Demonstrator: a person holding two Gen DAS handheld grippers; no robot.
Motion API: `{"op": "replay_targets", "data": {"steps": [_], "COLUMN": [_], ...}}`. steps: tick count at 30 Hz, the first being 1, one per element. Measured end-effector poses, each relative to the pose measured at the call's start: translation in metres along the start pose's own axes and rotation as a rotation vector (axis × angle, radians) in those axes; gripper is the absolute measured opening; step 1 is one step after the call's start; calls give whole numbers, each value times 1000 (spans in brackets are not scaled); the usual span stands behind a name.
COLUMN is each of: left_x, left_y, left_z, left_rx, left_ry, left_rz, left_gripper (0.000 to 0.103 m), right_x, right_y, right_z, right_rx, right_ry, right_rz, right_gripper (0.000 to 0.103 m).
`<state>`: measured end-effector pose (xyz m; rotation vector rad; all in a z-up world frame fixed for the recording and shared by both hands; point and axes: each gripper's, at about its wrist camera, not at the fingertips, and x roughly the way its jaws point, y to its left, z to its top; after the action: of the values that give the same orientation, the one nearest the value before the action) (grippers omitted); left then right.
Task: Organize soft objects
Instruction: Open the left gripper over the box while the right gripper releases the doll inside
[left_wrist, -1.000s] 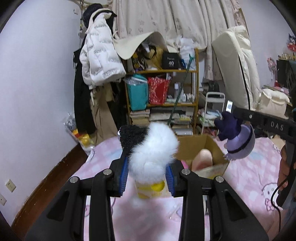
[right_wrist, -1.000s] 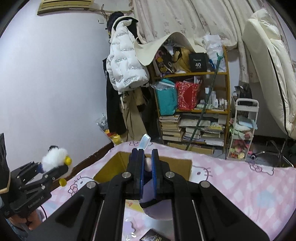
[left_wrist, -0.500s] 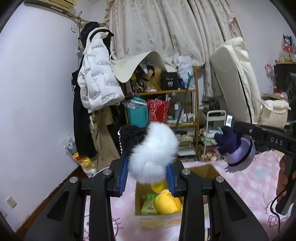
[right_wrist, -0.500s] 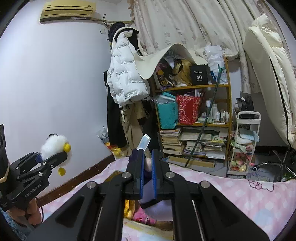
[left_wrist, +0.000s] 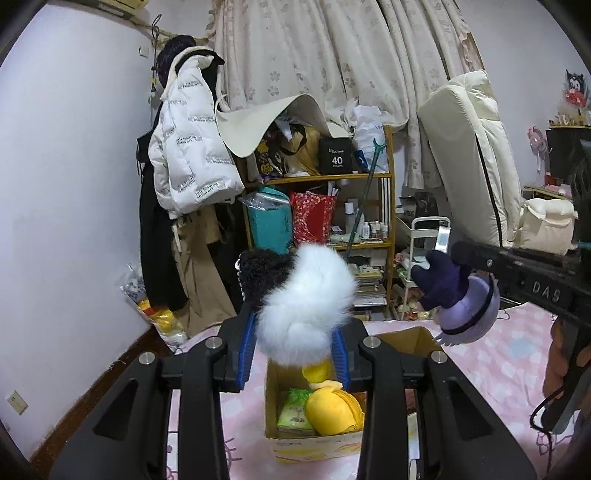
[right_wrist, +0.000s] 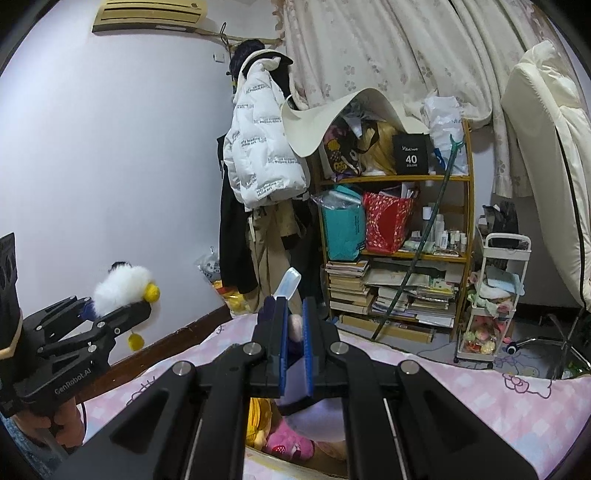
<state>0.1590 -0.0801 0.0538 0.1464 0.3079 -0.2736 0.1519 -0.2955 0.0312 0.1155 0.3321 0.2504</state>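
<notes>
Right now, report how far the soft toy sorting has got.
Done: the cardboard box on the pink bedspread already holds a yellow plush and a green packet.

In hand: the left gripper has its jaws shut on a white fluffy toy; the right gripper is clamped on a purple plush. Both are held above the box.

Left: dropping both in.

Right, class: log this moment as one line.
left tool: holds white fluffy toy | right tool: holds purple plush | both above cardboard box

Fluffy white toy (left_wrist: 304, 317) and purple plush (left_wrist: 458, 302) held above open cardboard box (left_wrist: 314, 445).
</notes>
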Motion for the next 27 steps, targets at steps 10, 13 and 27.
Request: {"op": "replay_targets", "data": {"steps": [10,13,27], "left_x": [21,27,62], "left_y": [-6,-7,-7], "left_z": [-24,-31,-68], "left_rx": [23,20,-6], "left_ry": [48,56,197], "left_rz": [-6,7,-80], "left_gripper": [35,35,36], "right_x": [14,16,36], "right_y": [-2,-2,-28], "right_z": [-22,-27,-64], "right_rx": [1,5,104], "right_ry": [21,28,70], "right_rz": [-8,-5,4], "right_gripper": [8,8,9]}}
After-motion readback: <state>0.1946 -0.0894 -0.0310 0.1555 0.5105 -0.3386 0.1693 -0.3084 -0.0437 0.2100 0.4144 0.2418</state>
